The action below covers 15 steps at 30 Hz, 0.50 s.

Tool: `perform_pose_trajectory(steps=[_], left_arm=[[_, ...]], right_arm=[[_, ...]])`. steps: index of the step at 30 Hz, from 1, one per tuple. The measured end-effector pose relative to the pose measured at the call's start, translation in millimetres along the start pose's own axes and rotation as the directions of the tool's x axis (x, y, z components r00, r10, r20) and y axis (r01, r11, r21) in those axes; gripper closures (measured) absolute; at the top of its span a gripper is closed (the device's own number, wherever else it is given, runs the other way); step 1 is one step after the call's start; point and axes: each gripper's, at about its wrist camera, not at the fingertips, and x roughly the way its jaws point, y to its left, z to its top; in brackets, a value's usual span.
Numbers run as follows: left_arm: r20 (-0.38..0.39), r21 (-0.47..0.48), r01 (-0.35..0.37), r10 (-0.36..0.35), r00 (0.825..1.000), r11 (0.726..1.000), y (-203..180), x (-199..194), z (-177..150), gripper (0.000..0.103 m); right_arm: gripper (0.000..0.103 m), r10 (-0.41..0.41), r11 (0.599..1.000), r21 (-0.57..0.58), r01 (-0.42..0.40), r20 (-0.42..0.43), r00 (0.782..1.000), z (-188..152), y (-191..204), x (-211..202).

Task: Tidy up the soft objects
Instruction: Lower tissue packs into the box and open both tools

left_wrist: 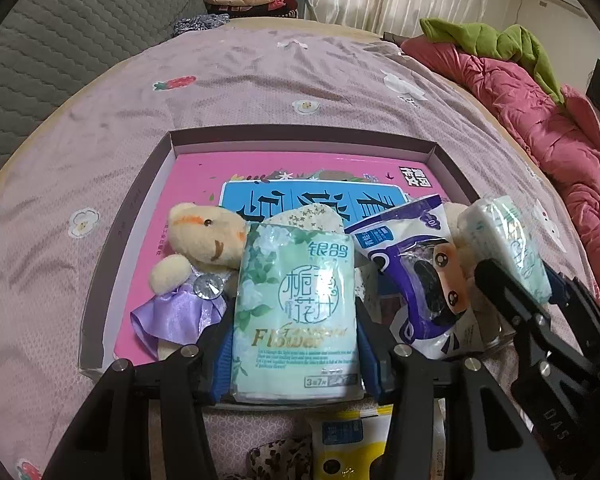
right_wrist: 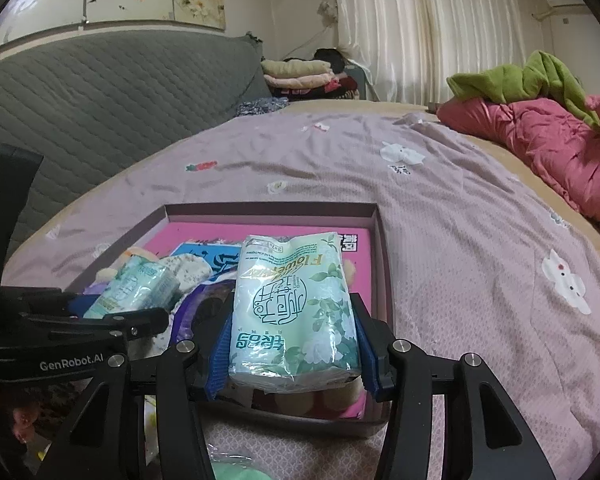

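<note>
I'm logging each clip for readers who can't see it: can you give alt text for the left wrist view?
The left gripper holds a green tissue pack over an open box on a bed. A teddy bear and a purple bag lie in the box, and at right the right gripper holds another tissue pack.

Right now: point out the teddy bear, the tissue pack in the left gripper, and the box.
teddy bear (left_wrist: 204,236): left wrist view, on its face.
tissue pack (left_wrist: 296,312): left wrist view, printed front.
box (left_wrist: 300,136): left wrist view, far wall.
</note>
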Motion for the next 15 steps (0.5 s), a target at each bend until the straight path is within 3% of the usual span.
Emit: perform_pose_trajectory(steps=[15], left_arm=[[-0.003,0.0,0.002,-0.002,1.0,1.0,0.0,-3.4,-0.2,0.052]], right_arm=[[0.046,-0.02,1.0,0.009,0.02,-0.026,0.999,-4.0,-0.6,4.3]])
